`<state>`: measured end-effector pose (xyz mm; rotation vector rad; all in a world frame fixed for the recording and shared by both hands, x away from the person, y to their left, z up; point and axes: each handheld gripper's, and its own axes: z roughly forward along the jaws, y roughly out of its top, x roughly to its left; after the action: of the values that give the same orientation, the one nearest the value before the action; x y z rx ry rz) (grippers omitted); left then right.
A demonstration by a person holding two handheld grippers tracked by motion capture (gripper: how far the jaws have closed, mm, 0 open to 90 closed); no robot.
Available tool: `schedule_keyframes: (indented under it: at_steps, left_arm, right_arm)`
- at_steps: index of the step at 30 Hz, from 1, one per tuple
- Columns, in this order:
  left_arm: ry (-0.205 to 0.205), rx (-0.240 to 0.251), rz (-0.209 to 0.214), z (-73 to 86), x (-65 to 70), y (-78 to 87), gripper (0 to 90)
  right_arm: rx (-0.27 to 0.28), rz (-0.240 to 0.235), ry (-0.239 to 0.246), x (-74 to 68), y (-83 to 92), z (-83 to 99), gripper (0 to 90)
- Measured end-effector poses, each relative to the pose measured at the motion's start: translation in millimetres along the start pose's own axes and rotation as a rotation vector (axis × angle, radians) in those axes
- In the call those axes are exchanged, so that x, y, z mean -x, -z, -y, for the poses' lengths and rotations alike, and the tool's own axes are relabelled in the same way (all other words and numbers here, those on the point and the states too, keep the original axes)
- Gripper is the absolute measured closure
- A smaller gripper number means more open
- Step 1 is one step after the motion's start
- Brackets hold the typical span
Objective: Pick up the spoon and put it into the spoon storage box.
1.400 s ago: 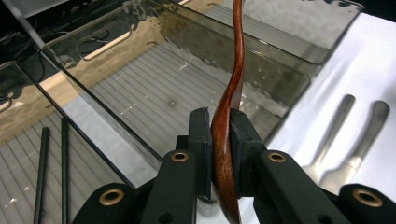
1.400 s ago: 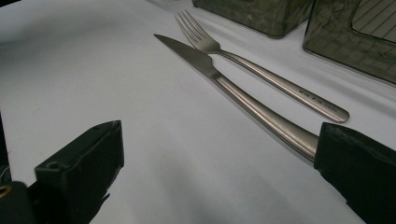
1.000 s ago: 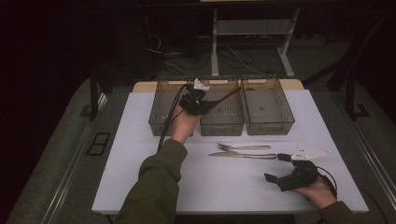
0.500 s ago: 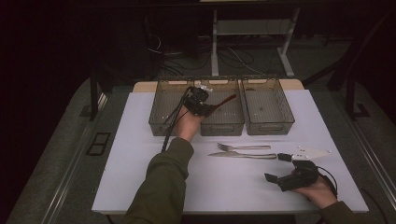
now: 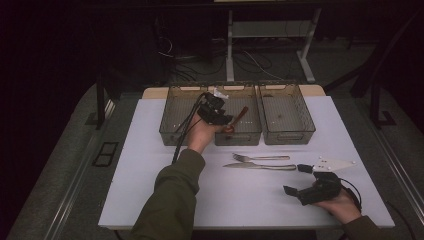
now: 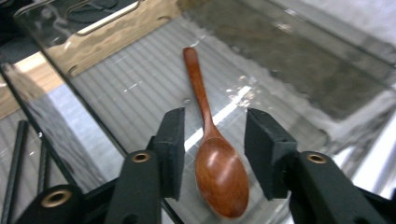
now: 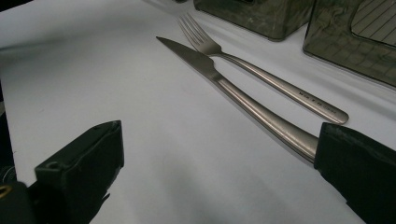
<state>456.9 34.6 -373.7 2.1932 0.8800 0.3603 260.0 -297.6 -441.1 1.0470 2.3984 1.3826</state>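
Observation:
A brown wooden spoon (image 5: 238,118) (image 6: 217,163) lies in the middle clear bin (image 5: 245,136), bowl toward me, handle pointing away. My left gripper (image 5: 226,122) (image 6: 215,123) hovers over that bin. Its jaws have just been opening and now stand on either side of the spoon's neck, with gaps on both sides. My right gripper (image 5: 297,179) (image 7: 219,140) rests open on the white tabletop at the front right. A steel knife (image 5: 260,166) (image 7: 243,93) and a fork (image 5: 261,158) (image 7: 261,70) lie side by side before it, the knife's handle end close to one jaw.
Three clear bins stand in a row at the back of the white table (image 5: 150,190): left bin (image 5: 175,131), middle bin, right bin (image 5: 290,135). A cable trails from the left gripper over the left bin. A white three-cornered plate (image 5: 332,163) sits by the right gripper.
The left gripper's jaws have opened off the spoon, and the spoon now lies lower, in the middle bin. The right hand has stayed put.

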Motion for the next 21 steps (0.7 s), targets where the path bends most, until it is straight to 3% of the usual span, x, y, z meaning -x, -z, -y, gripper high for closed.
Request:
schedule_keyframes:
  at_steps: [6,9,21]
  left_arm:
    - [-0.013,0.071,0.047,5.5,1.7,17.3,45.0]
    - [-0.040,0.077,0.068,9.8,2.4,27.6,41.4]
    - [-0.068,0.138,0.140,36.6,16.8,60.9,33.9]
  right_arm:
    - [-0.002,0.001,0.004,0.0,-0.2,0.1,0.9]
    - [-0.005,0.001,0.004,-0.3,-0.5,0.1,0.9]
    - [-0.006,0.004,0.003,-0.4,-1.1,0.3,0.9]
